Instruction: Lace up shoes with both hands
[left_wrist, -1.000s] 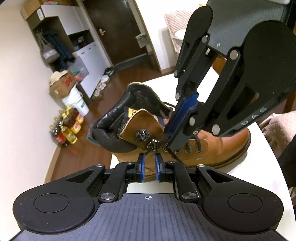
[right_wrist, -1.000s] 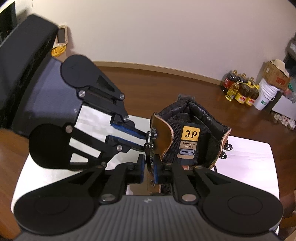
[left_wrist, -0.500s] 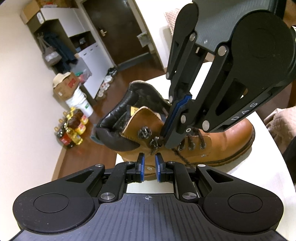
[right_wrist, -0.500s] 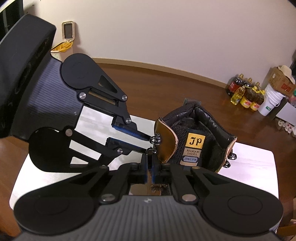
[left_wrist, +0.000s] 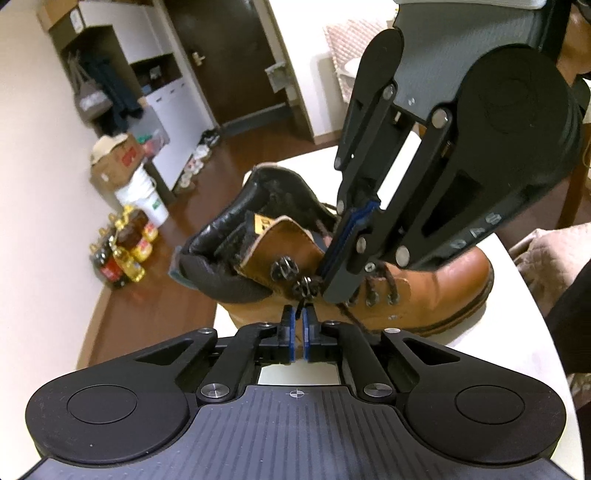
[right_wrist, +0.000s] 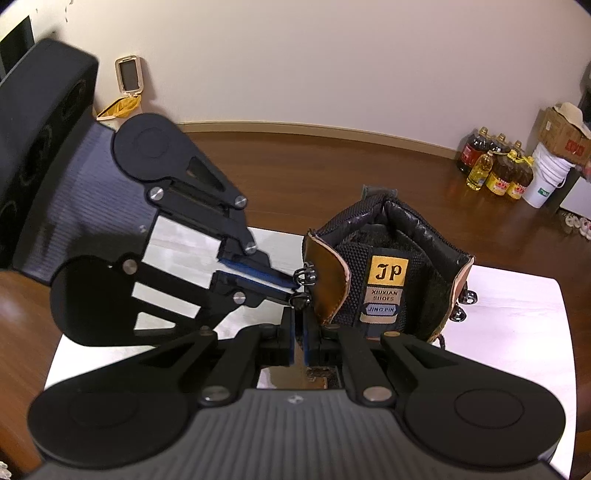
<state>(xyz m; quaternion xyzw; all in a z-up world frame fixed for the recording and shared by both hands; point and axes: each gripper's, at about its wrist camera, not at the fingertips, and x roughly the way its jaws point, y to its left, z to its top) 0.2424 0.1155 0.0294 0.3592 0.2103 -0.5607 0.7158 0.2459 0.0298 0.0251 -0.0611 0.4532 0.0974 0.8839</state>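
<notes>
A tan leather boot (left_wrist: 424, 280) with a black padded collar lies on a white table (left_wrist: 480, 362), its dark brown lace (left_wrist: 391, 284) threaded through the lower eyelets. My left gripper (left_wrist: 299, 319) is shut on a thin strand of that lace just below the metal hooks (left_wrist: 284, 267). From the right wrist it reaches in from the left, its tips (right_wrist: 298, 286) at the hooks (right_wrist: 308, 275). My right gripper (right_wrist: 300, 332) hovers over the boot's (right_wrist: 388, 280) laced front, its jaws opening a narrow gap. In the left wrist view its tips (left_wrist: 332, 286) sit beside the hooks.
Oil bottles (left_wrist: 125, 251) and a white bucket (left_wrist: 142, 199) stand on the wooden floor by the wall, also seen as bottles (right_wrist: 495, 170) at the right. A quilted cloth (left_wrist: 546, 251) lies past the table's right edge. The table (right_wrist: 517, 314) ends close behind the boot.
My left gripper's jaws have gone from a small gap to shut on the lace. The right gripper's jaws pinched together, then parted slightly. Both hands stayed almost in place.
</notes>
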